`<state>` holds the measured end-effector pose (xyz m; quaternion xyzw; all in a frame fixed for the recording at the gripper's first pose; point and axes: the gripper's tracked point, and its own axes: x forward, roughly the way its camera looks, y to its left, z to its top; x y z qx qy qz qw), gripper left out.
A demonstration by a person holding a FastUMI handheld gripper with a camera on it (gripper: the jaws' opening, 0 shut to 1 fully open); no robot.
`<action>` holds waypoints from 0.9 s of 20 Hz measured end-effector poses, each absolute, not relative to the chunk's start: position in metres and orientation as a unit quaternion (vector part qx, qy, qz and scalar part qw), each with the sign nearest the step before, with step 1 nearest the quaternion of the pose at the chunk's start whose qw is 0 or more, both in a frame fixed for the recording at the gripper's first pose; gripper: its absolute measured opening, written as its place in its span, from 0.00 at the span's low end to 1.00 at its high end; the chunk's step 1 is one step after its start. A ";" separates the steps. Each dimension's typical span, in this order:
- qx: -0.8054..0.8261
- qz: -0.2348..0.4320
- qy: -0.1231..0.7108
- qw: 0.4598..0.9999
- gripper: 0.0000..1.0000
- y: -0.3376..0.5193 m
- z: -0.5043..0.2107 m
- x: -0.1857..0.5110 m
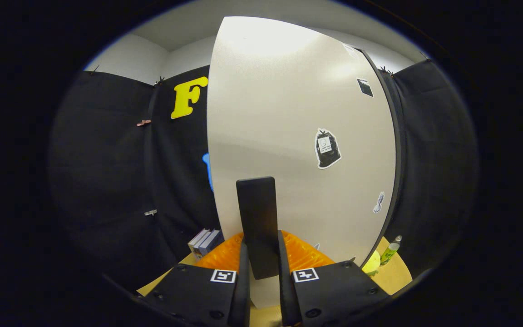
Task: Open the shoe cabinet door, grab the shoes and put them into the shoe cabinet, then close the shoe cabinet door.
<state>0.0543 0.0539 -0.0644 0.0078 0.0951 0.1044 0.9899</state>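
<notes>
Claw point(261, 259): my two fingers are closed on the dark flat handle point(257, 225), one pressing each side of it, the handle standing upright between them.
Handle: a slim dark bar fixed to the shoe cabinet door point(288, 136), rising toward 12 o'clock from my fingertips.
Door: a pale, glossy panel directly ahead of me; a dark edge runs down its side at 3 o'clock. I cannot tell from here how far it stands open.
Stickers: a black bag-shaped sticker point(327, 148) at 1 o'clock from the handle, and a smaller one point(378, 202) lower down near the door's dark edge.
Shoes: I cannot make them out for certain. An orange ribbed thing point(225, 254) lies just beyond my fingers, low against the door; what it is I cannot say.
Surroundings: books point(204, 243) at 9 o'clock of my fingers, a small green bottle point(391, 250) at 3 o'clock beside something yellow-green, all on a tan floor point(397, 274).
Step (judged): working the door by its handle; whether opening or closing I cannot tell.
Risk 1: the handle is smooth and narrow; pulling off-axis could let it slide out of my fingers.
Risk 2: swinging along a straight line instead of the hinge arc could twist my hold and jam the door.
Risk 3: the door's lower edge could catch the orange thing.
</notes>
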 end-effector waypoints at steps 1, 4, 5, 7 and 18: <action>0.007 0.111 0.098 0.989 0.30 0.048 -0.061 0.047; 0.004 0.126 0.104 0.987 0.30 0.029 -0.055 0.027; 0.003 0.130 0.105 0.986 0.30 0.021 -0.052 0.021; 0.005 0.135 0.108 0.985 0.30 0.007 -0.051 0.010; 0.013 0.119 0.108 0.987 0.30 -0.070 -0.039 -0.033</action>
